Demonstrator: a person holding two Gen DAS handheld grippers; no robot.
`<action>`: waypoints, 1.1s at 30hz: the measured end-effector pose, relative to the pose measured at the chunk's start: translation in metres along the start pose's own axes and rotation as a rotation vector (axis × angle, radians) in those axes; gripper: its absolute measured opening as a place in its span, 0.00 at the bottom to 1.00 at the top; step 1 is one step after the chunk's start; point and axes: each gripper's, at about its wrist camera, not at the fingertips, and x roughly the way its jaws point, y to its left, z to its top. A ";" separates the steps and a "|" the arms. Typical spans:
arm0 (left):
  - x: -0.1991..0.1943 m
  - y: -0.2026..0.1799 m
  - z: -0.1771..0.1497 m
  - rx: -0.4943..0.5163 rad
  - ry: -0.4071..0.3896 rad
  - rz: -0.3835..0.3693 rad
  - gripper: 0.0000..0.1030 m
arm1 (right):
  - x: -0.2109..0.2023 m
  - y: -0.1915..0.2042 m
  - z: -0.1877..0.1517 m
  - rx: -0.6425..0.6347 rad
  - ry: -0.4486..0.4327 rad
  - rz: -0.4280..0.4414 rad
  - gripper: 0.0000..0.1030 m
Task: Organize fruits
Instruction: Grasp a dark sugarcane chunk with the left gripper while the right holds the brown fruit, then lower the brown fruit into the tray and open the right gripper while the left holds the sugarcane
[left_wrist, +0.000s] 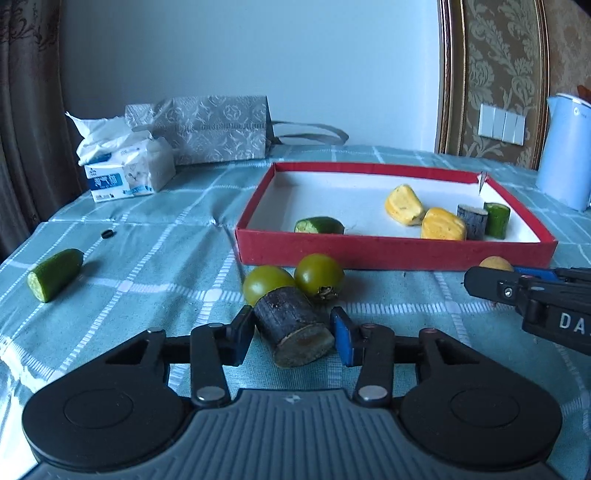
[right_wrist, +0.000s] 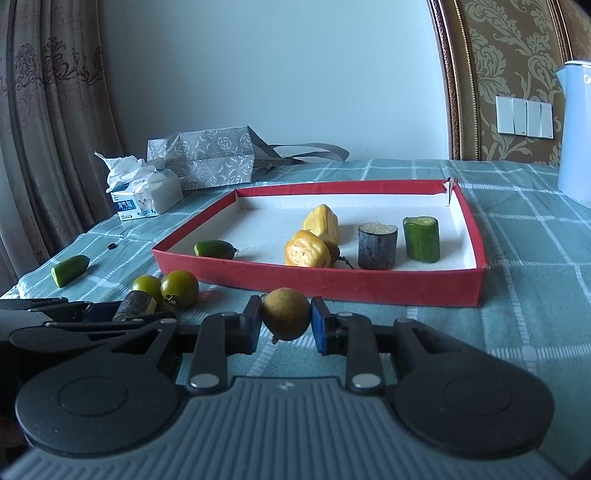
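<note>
My left gripper (left_wrist: 293, 328) is shut on a dark sugarcane stub (left_wrist: 295, 325) lying on the tablecloth, just in front of two green tomatoes (left_wrist: 319, 275). My right gripper (right_wrist: 286, 321) is shut on a round yellow-brown fruit (right_wrist: 286, 314) in front of the red tray (right_wrist: 317, 286). The tray holds two yellow jackfruit pieces (right_wrist: 306, 249), a sugarcane stub (right_wrist: 376, 245), an upright cucumber piece (right_wrist: 421, 238) and a lying cucumber end (right_wrist: 214, 249). Another cucumber piece (left_wrist: 53, 273) lies on the cloth far left.
A tissue pack (left_wrist: 125, 166) and a grey patterned bag (left_wrist: 214, 129) stand at the back left. A pale blue kettle (left_wrist: 565, 151) stands at the right edge. A small black object (left_wrist: 107, 233) lies on the checked tablecloth (left_wrist: 155, 258).
</note>
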 end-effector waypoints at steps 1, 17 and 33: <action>-0.002 0.000 -0.001 0.000 -0.009 -0.004 0.43 | 0.000 0.000 0.000 0.000 0.000 0.001 0.26; -0.003 0.017 0.020 -0.051 -0.109 0.036 0.43 | -0.004 -0.002 0.000 0.010 -0.031 -0.009 0.26; 0.019 0.037 0.020 -0.104 -0.086 0.012 0.43 | -0.011 0.002 0.002 -0.020 -0.080 -0.036 0.26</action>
